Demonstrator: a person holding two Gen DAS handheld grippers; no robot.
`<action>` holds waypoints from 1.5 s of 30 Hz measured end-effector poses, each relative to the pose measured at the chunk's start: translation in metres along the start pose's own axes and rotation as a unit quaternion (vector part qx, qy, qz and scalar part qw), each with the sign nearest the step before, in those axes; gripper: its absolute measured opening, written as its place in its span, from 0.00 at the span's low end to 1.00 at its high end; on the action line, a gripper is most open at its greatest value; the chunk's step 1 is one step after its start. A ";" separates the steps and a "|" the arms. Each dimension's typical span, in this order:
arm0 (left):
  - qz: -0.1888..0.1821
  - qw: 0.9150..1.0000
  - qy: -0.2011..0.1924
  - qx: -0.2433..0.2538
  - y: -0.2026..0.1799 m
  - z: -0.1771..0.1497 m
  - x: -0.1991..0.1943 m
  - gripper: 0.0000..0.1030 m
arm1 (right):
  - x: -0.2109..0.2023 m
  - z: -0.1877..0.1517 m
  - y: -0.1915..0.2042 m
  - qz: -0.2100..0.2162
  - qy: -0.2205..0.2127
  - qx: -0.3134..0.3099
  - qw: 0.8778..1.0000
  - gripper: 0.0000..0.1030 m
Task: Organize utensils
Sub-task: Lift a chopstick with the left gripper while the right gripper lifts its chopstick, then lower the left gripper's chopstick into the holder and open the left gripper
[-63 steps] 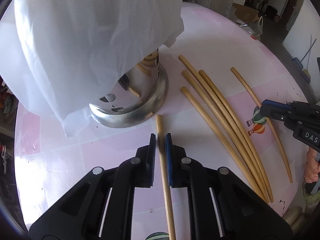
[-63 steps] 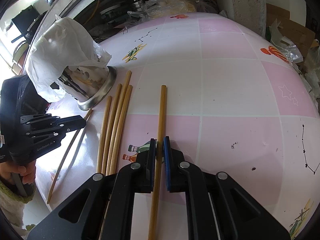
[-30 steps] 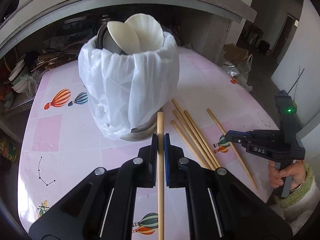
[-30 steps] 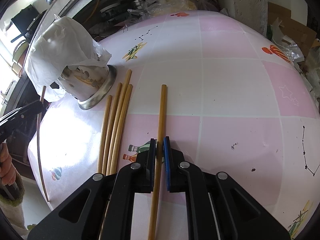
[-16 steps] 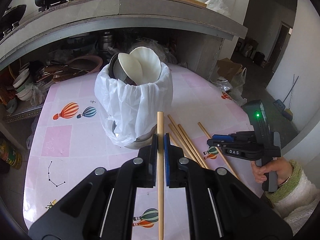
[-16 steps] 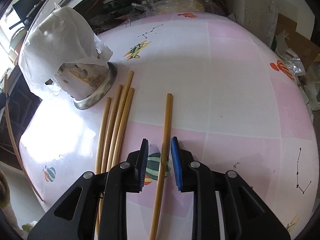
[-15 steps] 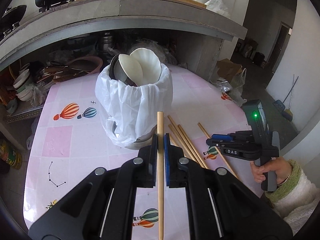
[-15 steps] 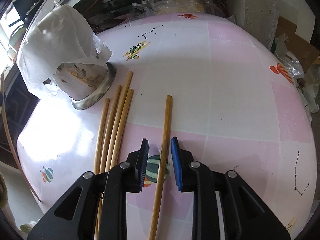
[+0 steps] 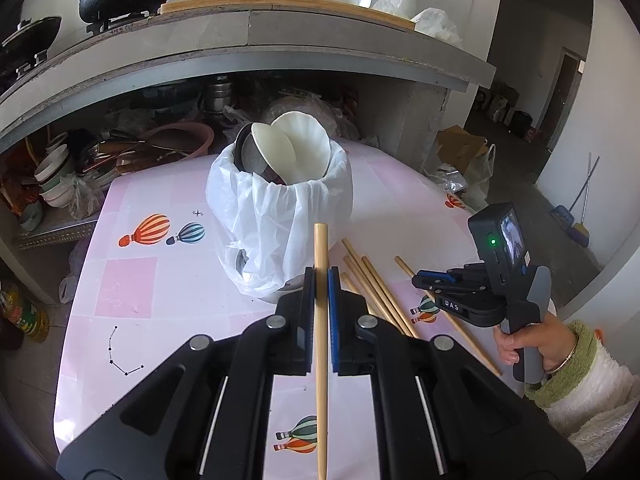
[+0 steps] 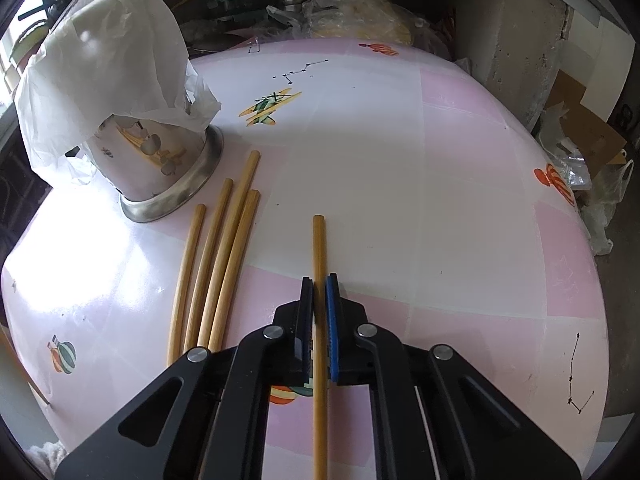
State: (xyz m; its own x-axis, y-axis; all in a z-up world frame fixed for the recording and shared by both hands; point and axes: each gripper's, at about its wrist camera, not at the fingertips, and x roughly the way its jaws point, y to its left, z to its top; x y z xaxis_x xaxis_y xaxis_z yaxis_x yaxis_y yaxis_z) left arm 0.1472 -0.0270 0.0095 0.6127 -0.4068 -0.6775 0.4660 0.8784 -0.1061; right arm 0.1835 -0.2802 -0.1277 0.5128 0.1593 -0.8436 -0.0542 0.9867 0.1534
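My left gripper (image 9: 321,276) is shut on a wooden chopstick (image 9: 321,246) and holds it in the air in front of the steel utensil holder (image 9: 280,208). A white plastic bag wraps the holder, and white spoons (image 9: 296,152) stick out of its top. My right gripper (image 10: 319,284) is closing its jaws on another chopstick (image 10: 319,244) that lies on the pink table; the pads press its sides. Several more chopsticks (image 10: 216,264) lie side by side to its left, near the holder's base (image 10: 172,196). The left wrist view shows the right gripper (image 9: 418,280) low over the table.
The table (image 10: 440,200) has a pink patterned cover and a rounded edge. Behind it a concrete counter (image 9: 280,40) carries pots and bottles, with bowls and pans stored underneath. A hand in a white and green sleeve (image 9: 560,372) holds the right gripper.
My left gripper lifted its chopstick and drew back from the holder. The right gripper opened around its chopstick, shifted a little, and has closed on it again.
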 end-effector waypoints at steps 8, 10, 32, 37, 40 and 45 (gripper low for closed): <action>-0.002 1.000 -0.018 0.004 0.000 0.003 -0.013 0.05 | -0.040 0.002 -0.023 0.057 -0.042 0.058 0.996 0.07; -0.002 1.000 -0.025 0.006 -0.001 0.004 -0.019 0.05 | -0.056 0.003 -0.028 0.069 -0.059 0.067 0.994 0.07; -0.031 0.974 -0.222 0.036 -0.005 0.126 -0.122 0.05 | -0.204 0.047 -0.037 0.160 -0.234 0.060 0.957 0.07; -0.012 0.961 -0.275 0.033 0.001 0.168 -0.123 0.05 | -0.209 0.054 -0.032 0.165 -0.239 0.053 0.955 0.07; 0.007 0.959 -0.280 0.035 0.004 0.184 -0.102 0.05 | -0.204 0.055 -0.031 0.167 -0.230 0.053 0.957 0.07; 0.028 0.967 -0.252 0.025 0.016 0.189 -0.057 0.05 | -0.191 0.056 -0.031 0.166 -0.216 0.056 0.961 0.07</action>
State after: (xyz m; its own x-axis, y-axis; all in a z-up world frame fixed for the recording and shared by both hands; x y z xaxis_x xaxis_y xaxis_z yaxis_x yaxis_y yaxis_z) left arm 0.2408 -0.0372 0.1839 0.8654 -0.4405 -0.2388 0.4457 0.8945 -0.0347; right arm 0.1352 -0.3434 0.0574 0.7917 0.4124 -0.4506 -0.1963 0.8703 0.4517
